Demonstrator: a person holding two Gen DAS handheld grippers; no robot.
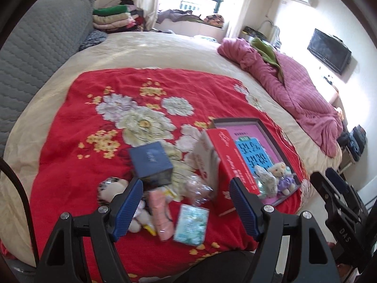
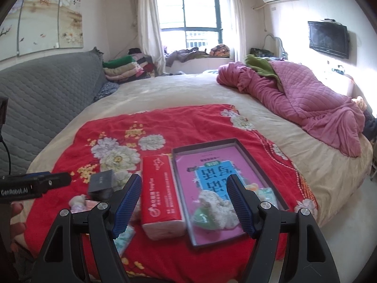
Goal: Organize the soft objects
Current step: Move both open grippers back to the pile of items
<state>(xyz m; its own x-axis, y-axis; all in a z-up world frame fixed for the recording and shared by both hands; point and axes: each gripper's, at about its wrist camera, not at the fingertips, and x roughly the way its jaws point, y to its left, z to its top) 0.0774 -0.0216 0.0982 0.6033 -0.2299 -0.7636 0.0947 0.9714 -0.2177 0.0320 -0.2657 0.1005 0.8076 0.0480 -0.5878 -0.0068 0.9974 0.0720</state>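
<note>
On a red flowered blanket (image 1: 94,122) lies a shallow box lid (image 1: 273,136) with a pink and blue lining; small plush toys (image 1: 280,174) sit at its near end. A red tissue pack (image 1: 233,162) leans beside it. In front lie a dark blue box (image 1: 150,162), a pink soft item (image 1: 161,212), a clear bagged soft toy (image 1: 200,188), a teal packet (image 1: 192,221) and a white plush (image 1: 113,188). My left gripper (image 1: 186,208) hovers open above this pile. My right gripper (image 2: 185,202) hangs open over the tissue pack (image 2: 161,195) and lid (image 2: 226,176), holding nothing.
The blanket lies on a wide beige bed (image 2: 183,89). A pink quilt (image 2: 306,99) is heaped along its right side, a grey padded headboard (image 2: 47,94) stands left. Folded clothes (image 2: 122,69) are stacked at the far corner. A person's hand (image 2: 14,221) holds the left gripper.
</note>
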